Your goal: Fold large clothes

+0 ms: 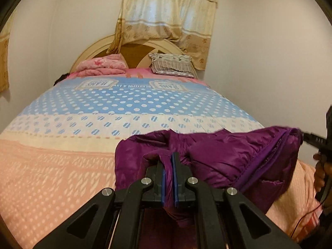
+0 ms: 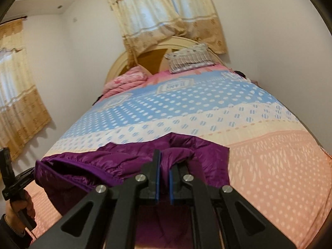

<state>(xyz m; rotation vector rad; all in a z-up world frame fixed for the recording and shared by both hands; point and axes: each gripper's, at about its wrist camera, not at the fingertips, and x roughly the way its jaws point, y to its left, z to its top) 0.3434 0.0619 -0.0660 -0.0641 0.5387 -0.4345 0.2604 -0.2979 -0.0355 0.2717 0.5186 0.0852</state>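
Observation:
A purple puffer jacket hangs stretched between my two grippers above the near end of the bed. My left gripper is shut on one edge of the jacket. In the right wrist view my right gripper is shut on the other edge of the jacket. The right gripper also shows at the right edge of the left wrist view, clamped on the jacket's corner. The left gripper shows at the left edge of the right wrist view. The jacket's lower part droops out of sight below the grippers.
The bed has a pink, cream and blue dotted cover. A folded pink blanket and a patterned pillow lie at the headboard. Curtains hang behind it. White walls stand close on both sides.

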